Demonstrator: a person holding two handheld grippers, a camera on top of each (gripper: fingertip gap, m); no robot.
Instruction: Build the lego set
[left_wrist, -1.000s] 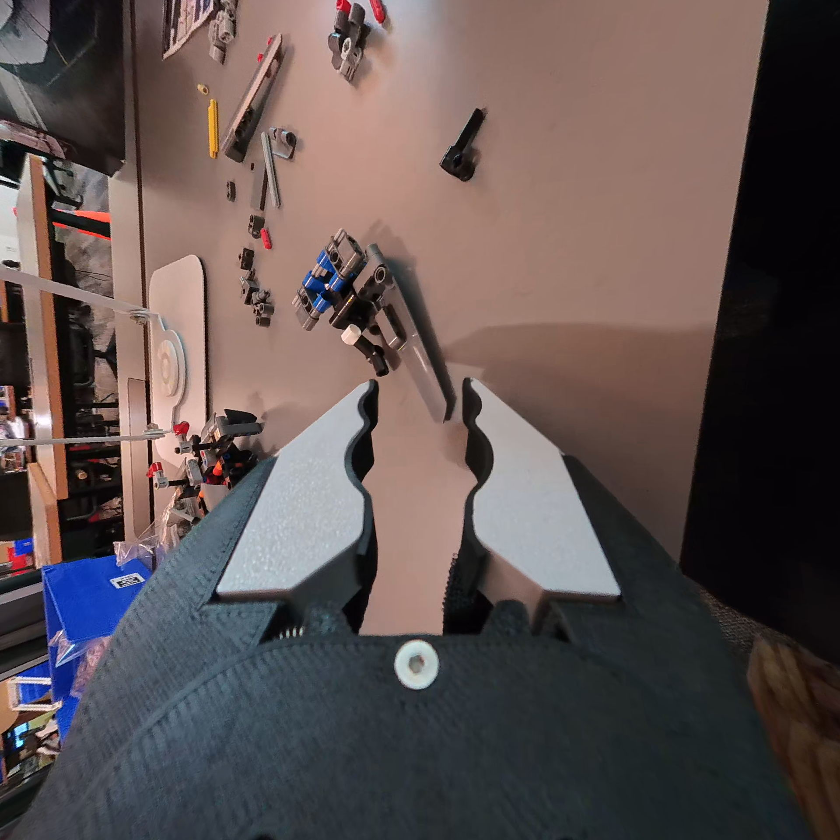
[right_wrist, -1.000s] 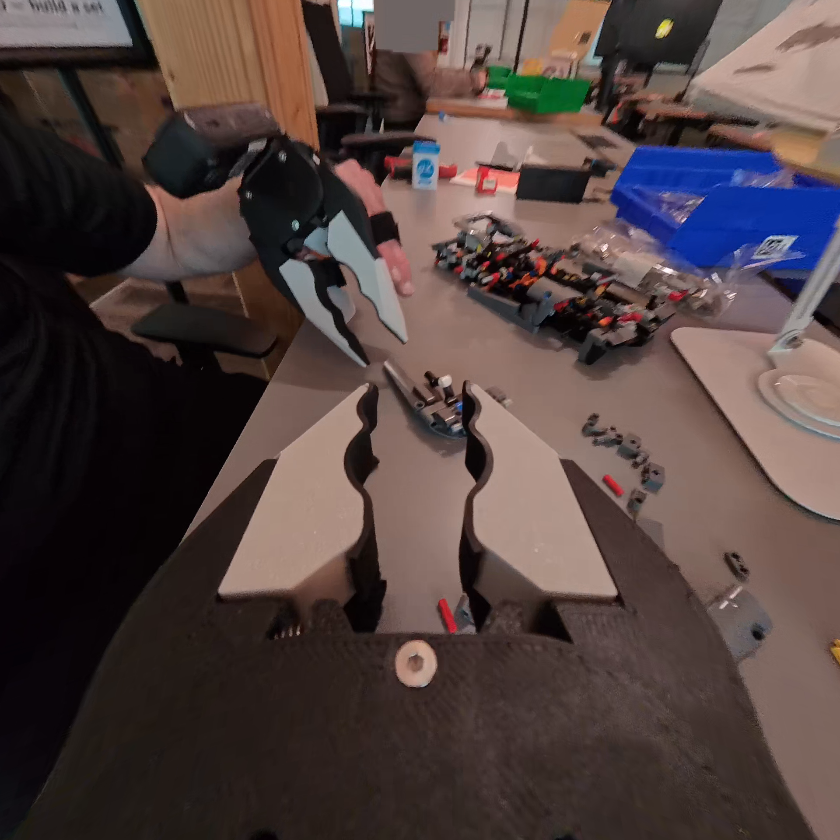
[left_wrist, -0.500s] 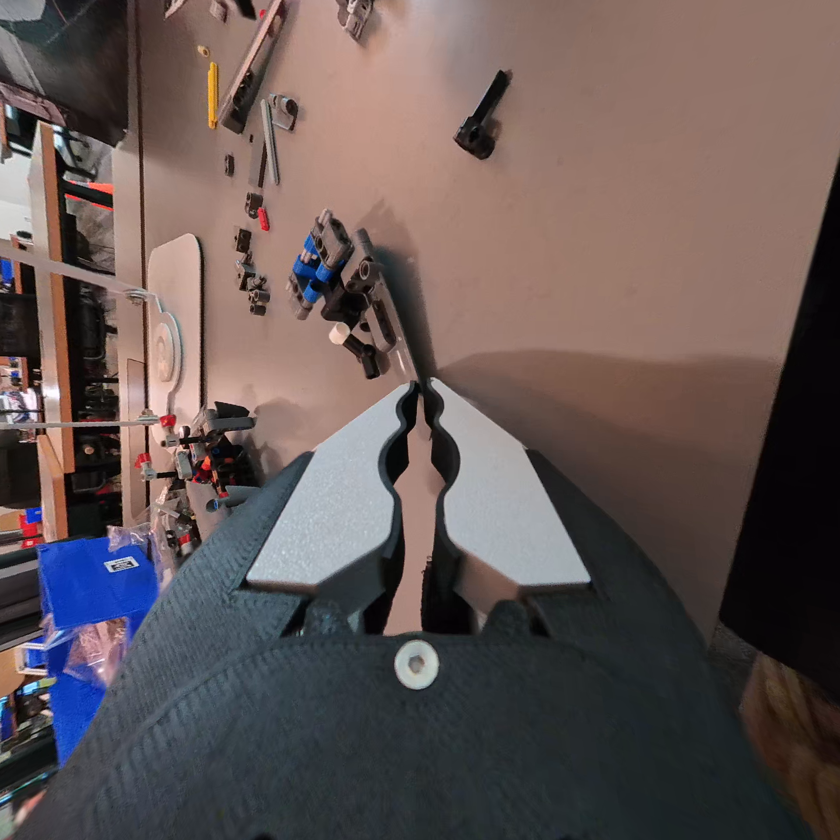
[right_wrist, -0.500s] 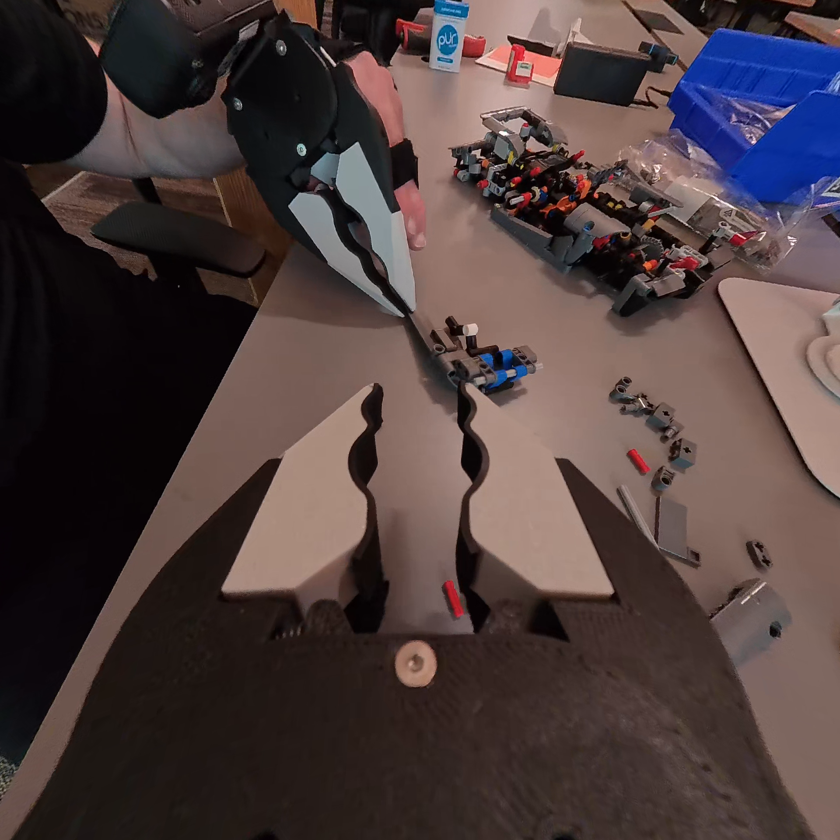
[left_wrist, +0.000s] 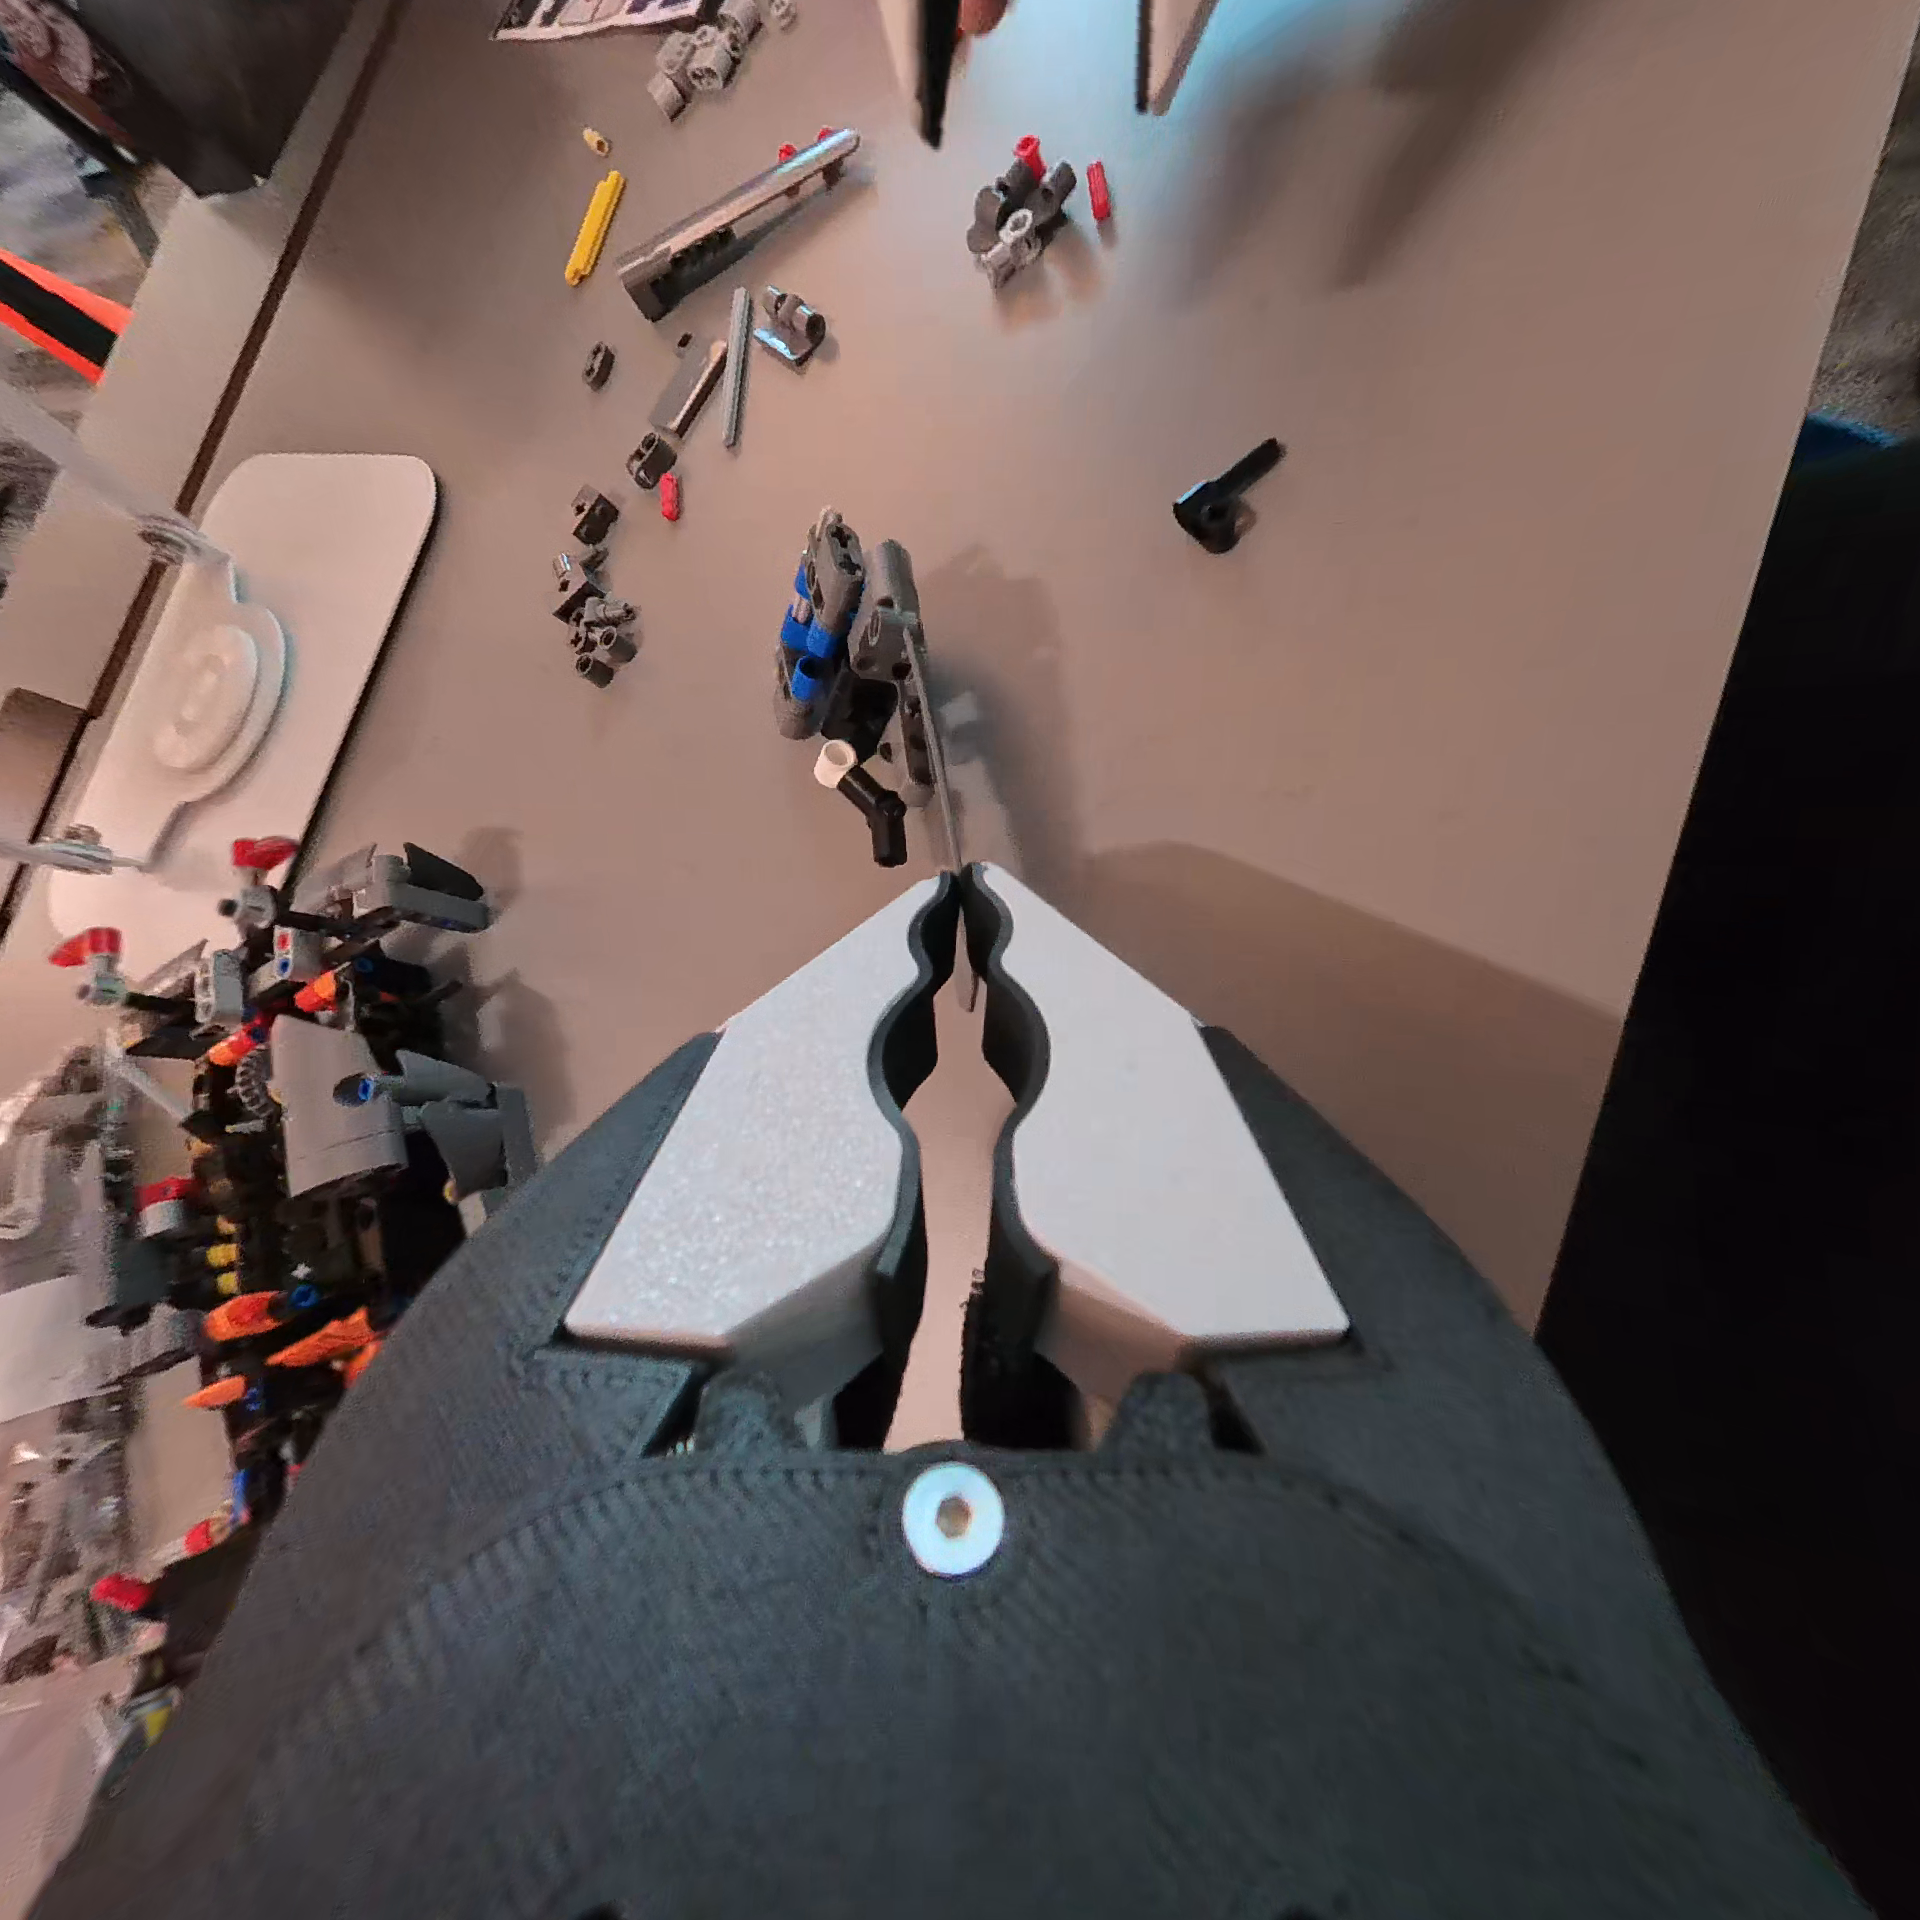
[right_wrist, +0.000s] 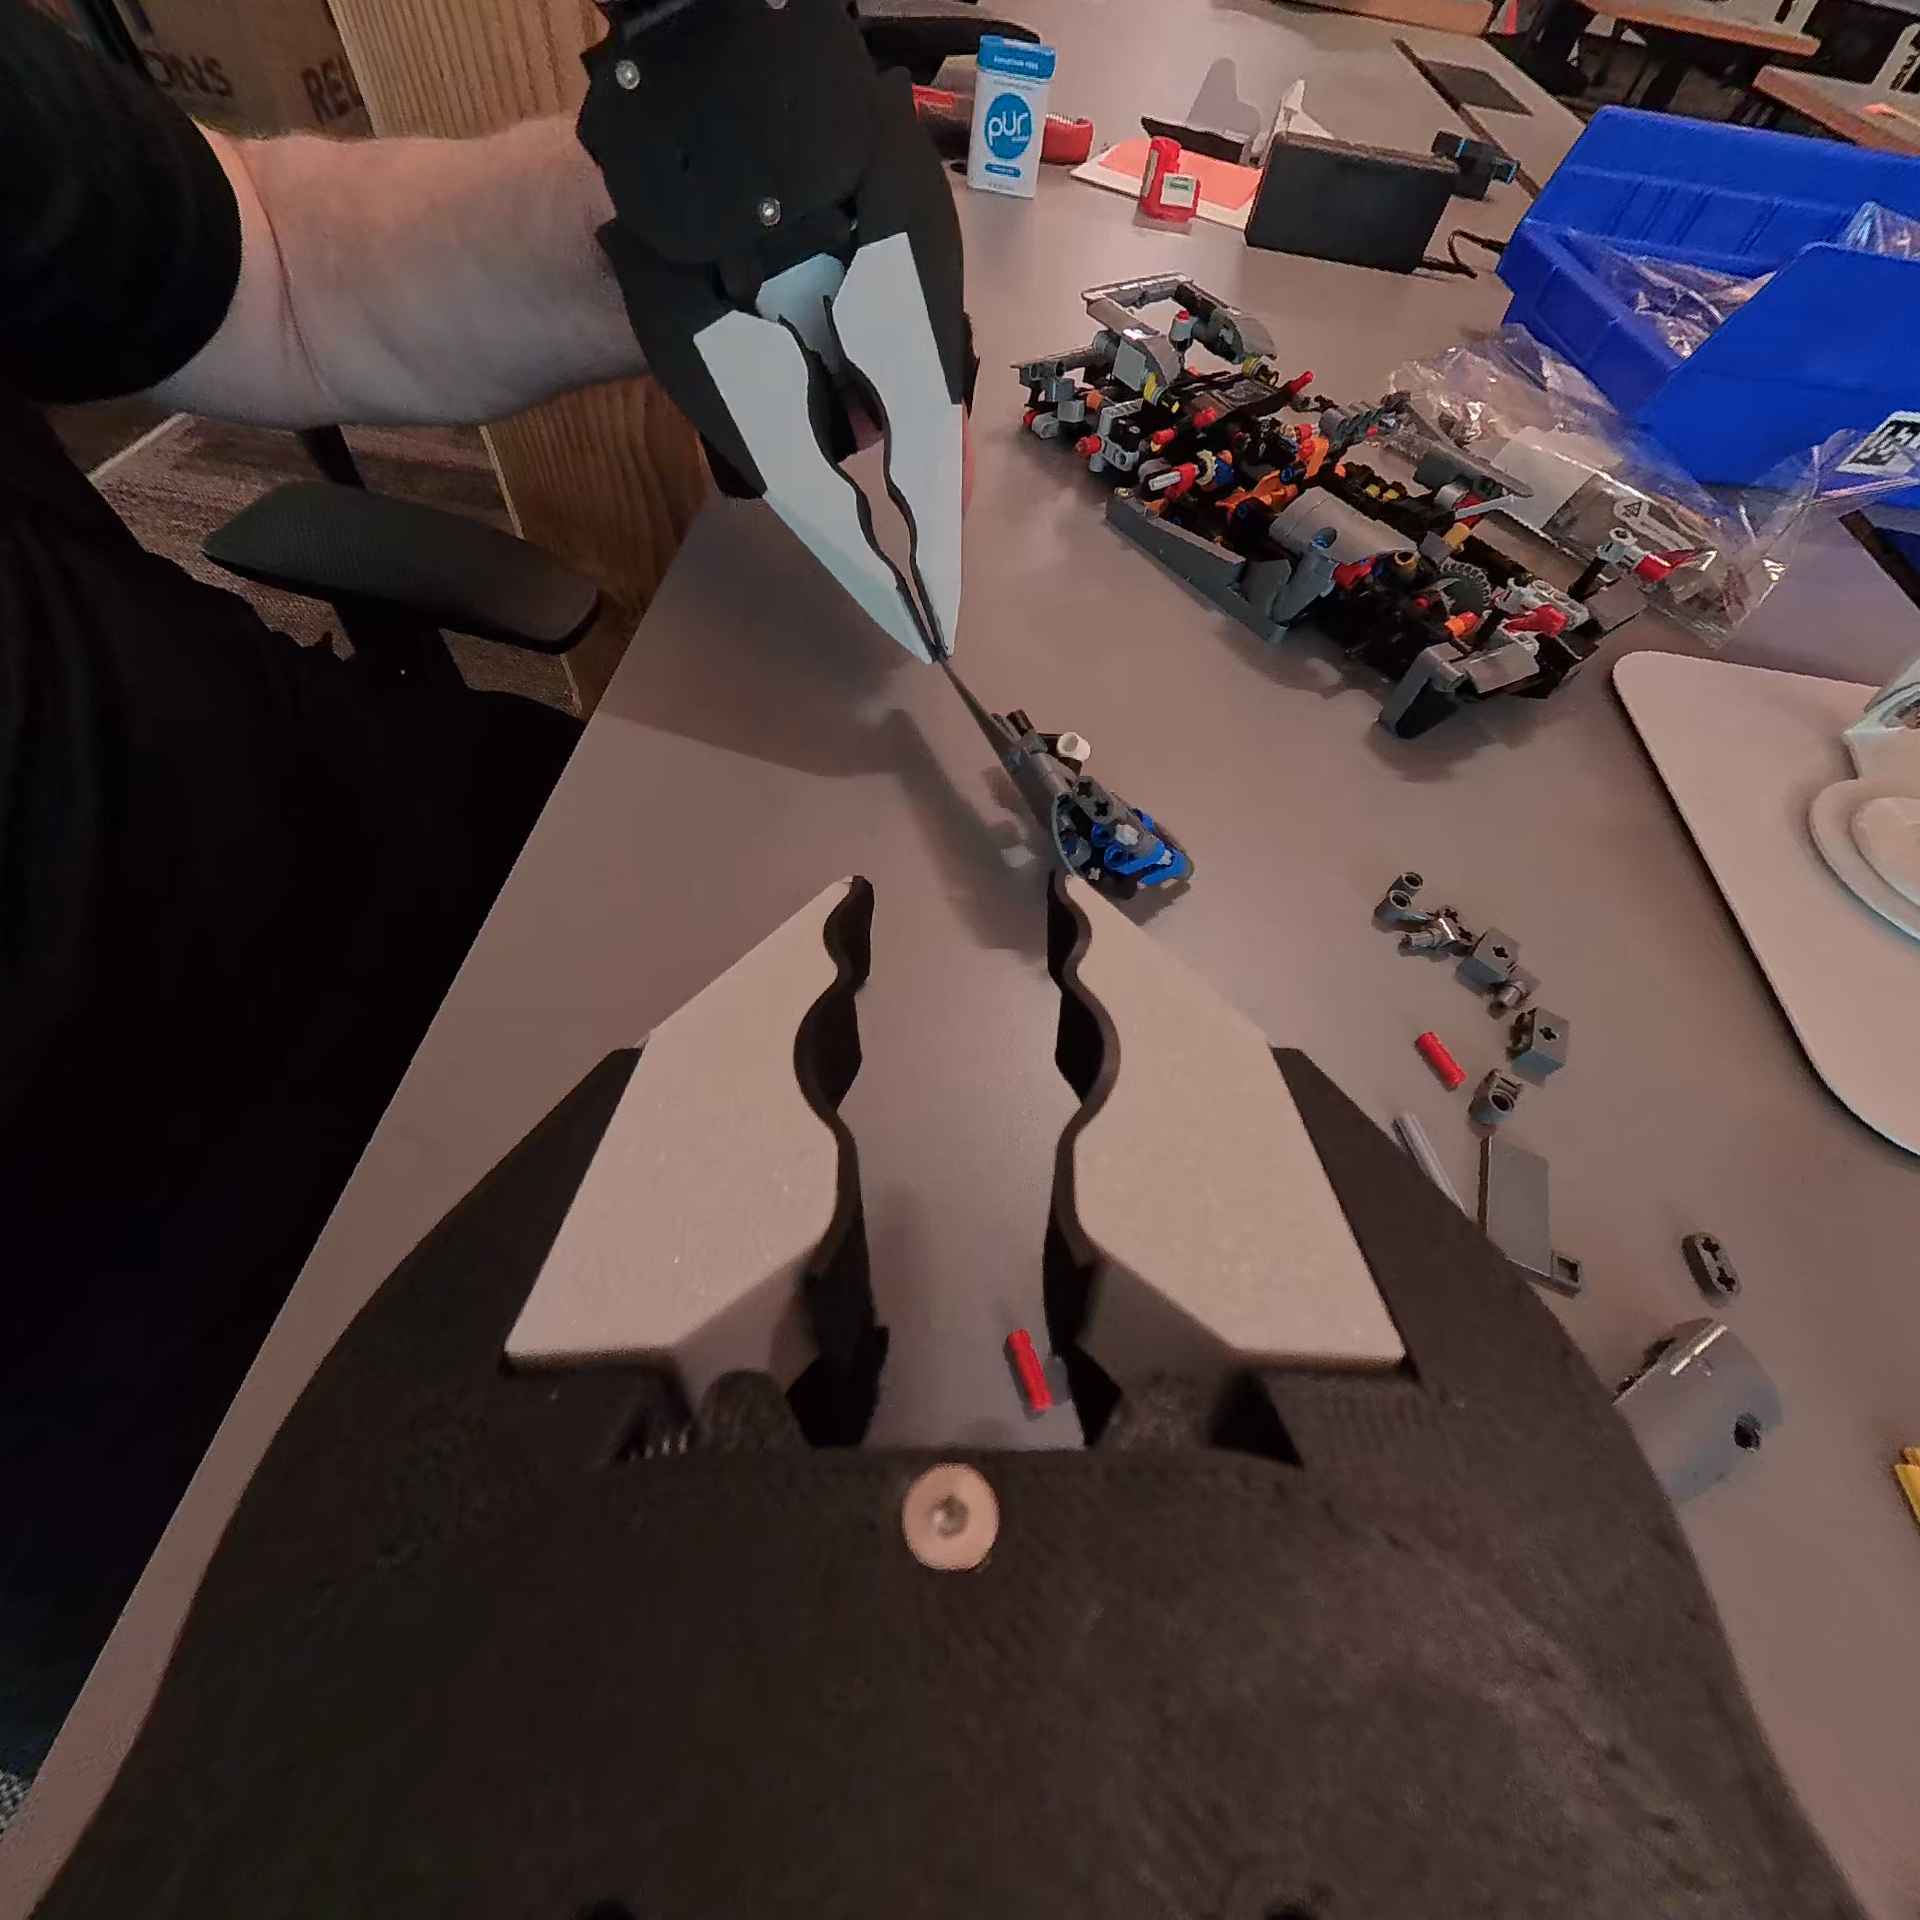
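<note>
The left tongs (left_wrist: 961, 883) are clamped on the thin grey end of a small grey, black and blue lego assembly (left_wrist: 852, 665), holding it tilted with its blue end low over the grey desk (left_wrist: 1351, 675). The right wrist view shows the same grip from the other side: the left tongs (right_wrist: 935, 649) pinch the assembly (right_wrist: 1081, 821) at its upper tip, while the right tongs (right_wrist: 961, 894) stand apart and empty just short of its blue end. Only that view takes in the person's forearm (right_wrist: 416, 291), the blue bins (right_wrist: 1714, 270) and a clear bag of parts (right_wrist: 1621, 488) behind the large part-built model (right_wrist: 1340, 499). The left wrist view alone shows a lone black piece (left_wrist: 1226, 499) off to the right and a yellow rod (left_wrist: 594, 227) far up the desk. Loose grey pieces (right_wrist: 1475, 956) and a red pin (right_wrist: 1440, 1060) lie to the right of the assembly
</note>
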